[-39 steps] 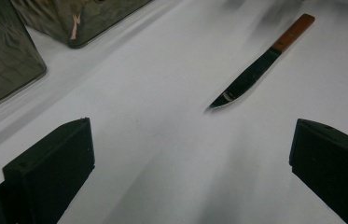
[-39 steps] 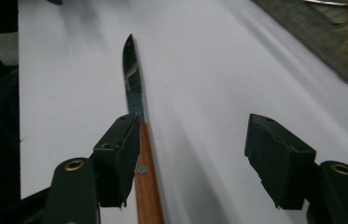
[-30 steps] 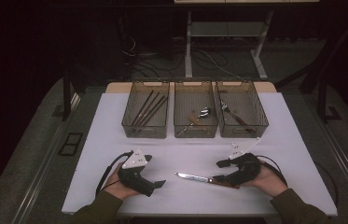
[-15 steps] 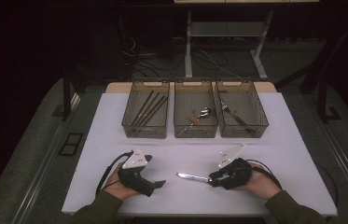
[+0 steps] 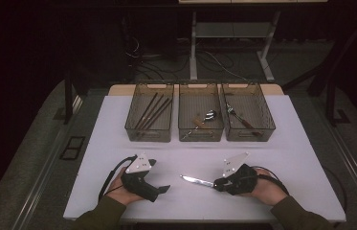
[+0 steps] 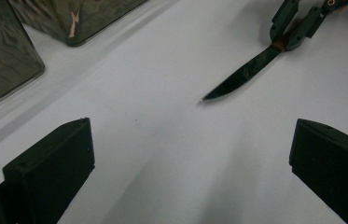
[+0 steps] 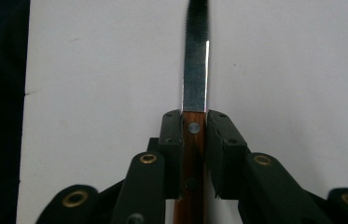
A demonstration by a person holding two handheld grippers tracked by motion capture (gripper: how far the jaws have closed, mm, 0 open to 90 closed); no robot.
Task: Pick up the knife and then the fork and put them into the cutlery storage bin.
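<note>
A knife with a steel blade [image 5: 196, 181] and a wooden handle [image 7: 194, 154] lies flat on the white table [image 5: 286, 158] near its front edge, blade pointing left. My right gripper [image 5: 218, 183] is shut on the handle just behind the blade; its jaws have just been closing, and the right gripper view shows both pads [image 7: 171, 140] pressed against the wood. The blade [image 7: 196, 70] runs straight out ahead of them. My left gripper [image 5: 162, 189] rests on the table left of the knife tip, open and holding nothing. From the left gripper view the knife [image 6: 241, 74] lies ahead, held by the right gripper [image 6: 297, 28].
Three translucent bins stand side by side at the back of the table: the left bin [image 5: 148, 138] holds dark sticks, the middle bin [image 5: 200, 138] spoons, the right bin [image 5: 250, 138] forks. Beyond the table's edges the floor is dark.
My right gripper has slid left along the knife and its jaws have closed on the wooden handle. The knife and my left gripper have stayed where they were.
</note>
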